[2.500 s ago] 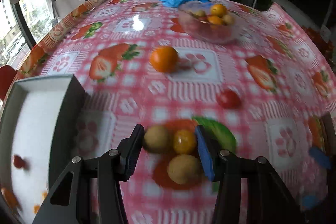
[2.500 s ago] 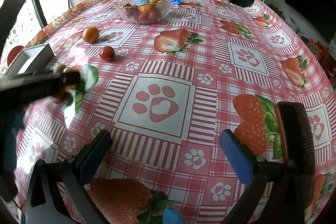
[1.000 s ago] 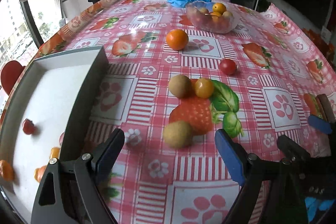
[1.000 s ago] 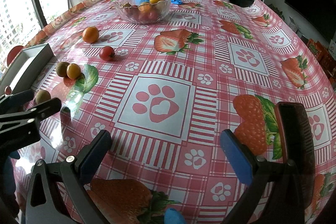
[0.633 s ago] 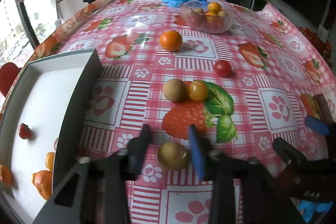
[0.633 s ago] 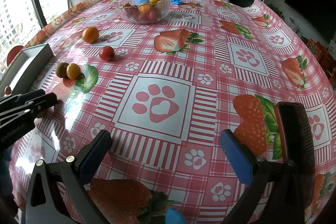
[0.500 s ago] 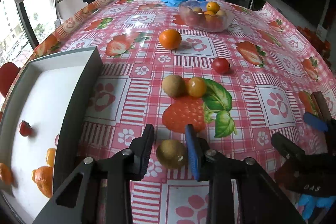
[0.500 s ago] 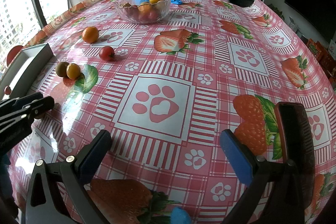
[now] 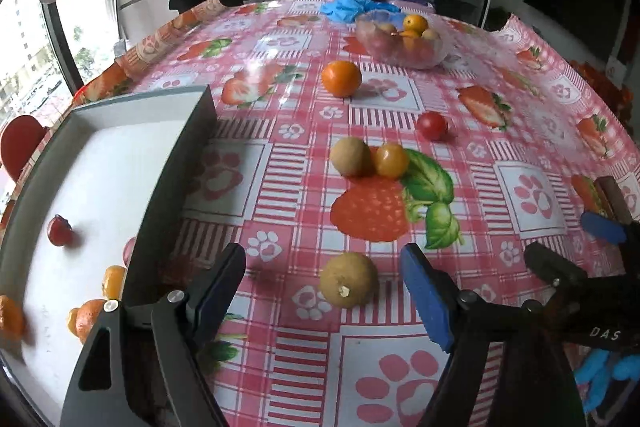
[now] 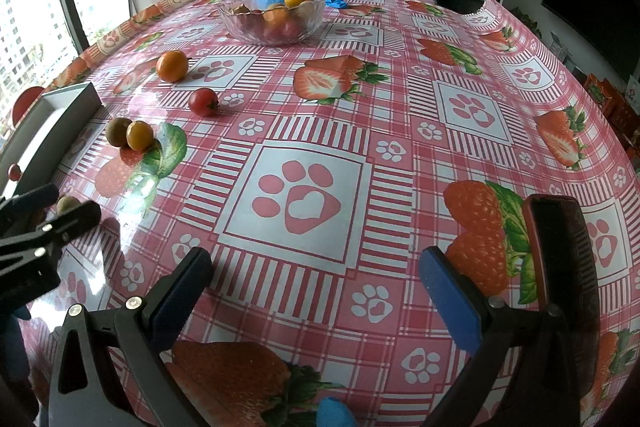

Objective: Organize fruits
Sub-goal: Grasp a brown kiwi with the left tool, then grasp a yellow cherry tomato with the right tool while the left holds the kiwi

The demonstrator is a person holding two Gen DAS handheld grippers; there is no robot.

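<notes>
The small round tan-brown fruit [image 9: 349, 279] nearest the left gripper [image 9: 326, 297] looks light and firm, with a thin, dull, slightly rough skin and a pale stem scar facing the camera. As a near-sphere on a glossy plastic cloth it will probably roll at the lightest nudge, so the hold should fall across its widest part, one pad on each side, closing evenly and gently; too hard a squeeze might crack the skin, too off-centre and it could squirt out forward.

It lies on the table [image 9: 460, 115], which is covered in a pink checked cloth with strawberries and paw prints, between the left gripper's fingers [image 9: 218, 289] but touching neither. Those fingers stand wide apart and hold nothing. The grey-walled tray with a white floor [image 9: 188, 163] sits just to the left and already holds a small red fruit and some orange ones.

Farther off, a second brown fruit [image 9: 351, 157] touches a small orange-yellow fruit [image 9: 392, 160]; a red cherry tomato [image 9: 431, 125] and a larger orange citrus fruit [image 9: 341, 78] lie apart, and a clear glass bowl [image 9: 400, 45] holds more fruit.

The right gripper [image 10: 316, 287] hangs over bare cloth, fingers spread and empty.
</notes>
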